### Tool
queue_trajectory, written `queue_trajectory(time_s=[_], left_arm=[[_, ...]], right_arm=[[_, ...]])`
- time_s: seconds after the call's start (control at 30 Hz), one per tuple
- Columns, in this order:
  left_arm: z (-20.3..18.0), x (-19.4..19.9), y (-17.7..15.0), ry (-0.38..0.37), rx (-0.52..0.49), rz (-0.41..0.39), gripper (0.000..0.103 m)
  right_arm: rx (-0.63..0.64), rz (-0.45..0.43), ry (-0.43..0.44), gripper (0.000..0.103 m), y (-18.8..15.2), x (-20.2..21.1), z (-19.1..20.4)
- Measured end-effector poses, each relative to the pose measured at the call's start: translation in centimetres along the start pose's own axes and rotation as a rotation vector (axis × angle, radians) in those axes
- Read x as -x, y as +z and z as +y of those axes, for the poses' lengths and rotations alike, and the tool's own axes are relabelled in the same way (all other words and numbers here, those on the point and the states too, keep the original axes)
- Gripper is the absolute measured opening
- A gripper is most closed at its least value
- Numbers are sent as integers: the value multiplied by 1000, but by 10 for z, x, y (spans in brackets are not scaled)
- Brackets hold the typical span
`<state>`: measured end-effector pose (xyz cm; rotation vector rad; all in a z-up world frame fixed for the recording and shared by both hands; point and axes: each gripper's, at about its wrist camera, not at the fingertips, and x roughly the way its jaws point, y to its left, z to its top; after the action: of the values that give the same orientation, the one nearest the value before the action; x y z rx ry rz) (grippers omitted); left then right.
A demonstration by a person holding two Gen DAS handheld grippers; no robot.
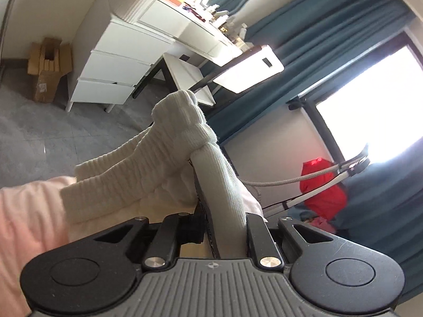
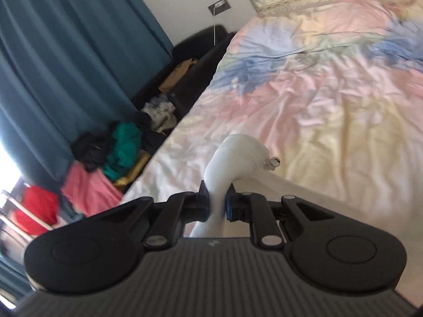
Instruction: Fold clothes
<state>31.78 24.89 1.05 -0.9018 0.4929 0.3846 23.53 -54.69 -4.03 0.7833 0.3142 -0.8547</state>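
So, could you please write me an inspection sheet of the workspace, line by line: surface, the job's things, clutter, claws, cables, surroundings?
Surface: bed sheet, pastel pink, yellow and blue, wrinkled.
Job's things: white ribbed sock bunched at the left claw; white sock at the right claw.
Clutter: pile of clothes beside the bed; red garment; cardboard boxes on the floor.
Claws: left claw has sock fabric between its fingers, grip cannot be told; right claw shut on the sock.
Cables: braided grey cable; white cable from a wall socket.
Surroundings: teal curtains, white drawer unit, bright window.
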Motion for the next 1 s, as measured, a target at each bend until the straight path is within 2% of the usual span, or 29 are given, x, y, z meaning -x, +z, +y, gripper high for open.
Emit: queue_trajectory(time_s=[0.1,0.2,0.3,0.37,0.47,0.53,0.63,0.67,0.73,0.8,0.87,0.93,1.0], left_arm=[[-28,-70,-13,55,-71,7,13],[-39,-128,-29,118,-139,29,14],[-36,-160,-45,164,-174,59,17],[-27,-166,-50,148,-170,66,21],[-16,-154,-52,91,-194,74,27],[-7,-138,-52,44,-194,88,39],[10,-106,-53,-11,-155,112,50],[19,-93,-55,-25,-135,116,53],[35,-64,-59,-65,-90,111,65],[50,-37,-65,-98,-65,107,67],[63,-12,-72,-115,-56,108,70],[76,11,-79,-126,-50,110,78],[90,28,-85,-122,-46,119,79]], right_arm=[[68,7,-58,15,-20,-50,20],[108,43,-119,15,-43,-96,27],[128,69,-146,15,-63,-122,25],[143,66,-142,17,-70,-127,22],[142,84,-112,21,-67,-121,20],[129,112,-77,24,-62,-115,16],[93,127,11,29,-55,-87,2],[89,129,32,35,-55,-74,-3],[77,134,71,41,-55,-48,-15],[58,151,113,45,-57,-21,-29],[42,202,168,46,-62,-1,-43],[31,271,233,46,-68,19,-56],[30,334,285,47,-77,36,-70]])
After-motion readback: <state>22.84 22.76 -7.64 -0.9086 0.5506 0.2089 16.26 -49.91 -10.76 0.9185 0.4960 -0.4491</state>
